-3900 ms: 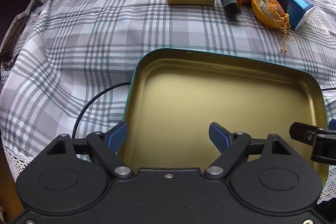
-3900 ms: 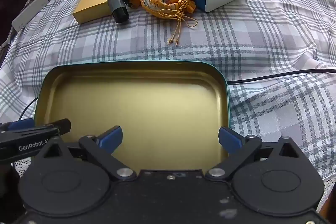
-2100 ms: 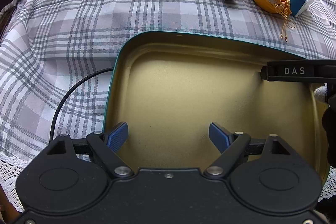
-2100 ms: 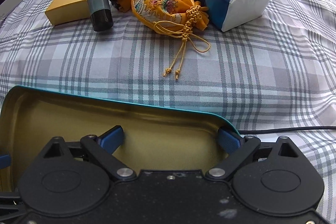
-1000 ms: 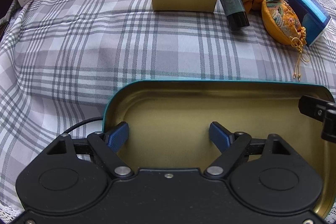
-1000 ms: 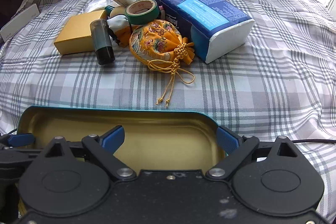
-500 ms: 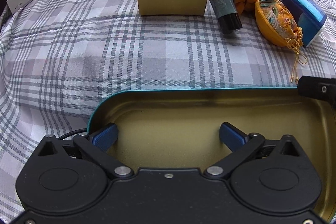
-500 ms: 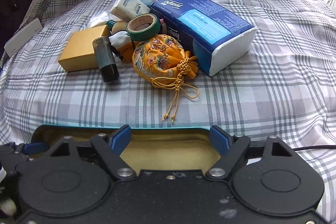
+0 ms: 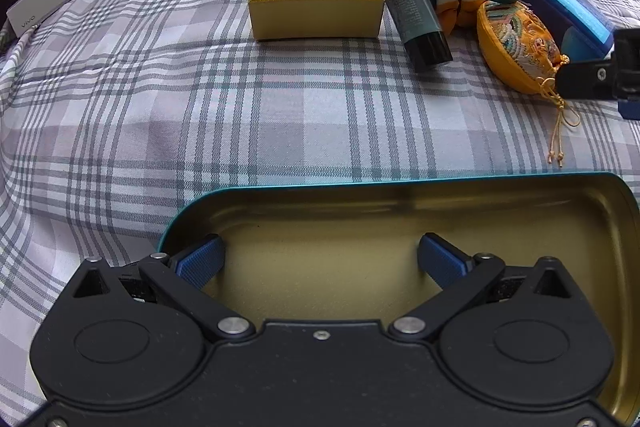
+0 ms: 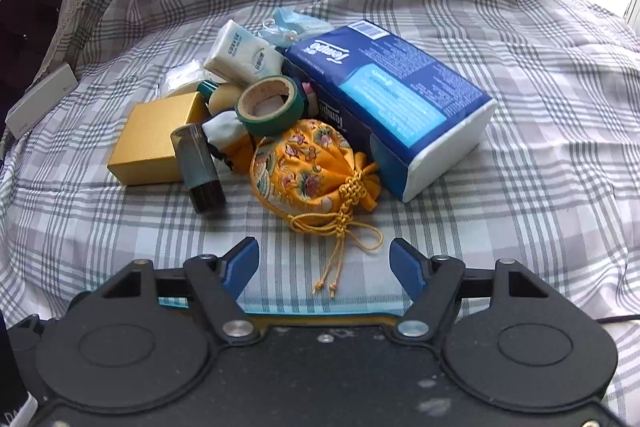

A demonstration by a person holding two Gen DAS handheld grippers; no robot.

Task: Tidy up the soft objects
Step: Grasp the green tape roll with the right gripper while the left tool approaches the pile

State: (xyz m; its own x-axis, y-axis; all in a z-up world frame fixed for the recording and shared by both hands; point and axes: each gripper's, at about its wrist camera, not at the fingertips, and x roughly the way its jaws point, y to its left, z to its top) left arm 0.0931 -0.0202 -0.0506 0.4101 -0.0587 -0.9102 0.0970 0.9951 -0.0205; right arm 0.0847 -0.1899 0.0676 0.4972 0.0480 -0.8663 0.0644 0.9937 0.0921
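Embroidered pouch (image 10: 310, 167) lies against tissue pack (image 10: 394, 99), beyond empty tin (image 9: 400, 223). Soft, light, squashy; take the bunched neck. Right gripper (image 10: 324, 263) jaws narrowing, nothing between; left gripper (image 9: 320, 259) open.

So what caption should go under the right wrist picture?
Open right tongs approach the yellow pouch beside a blue tissue pack on the plaid cloth.
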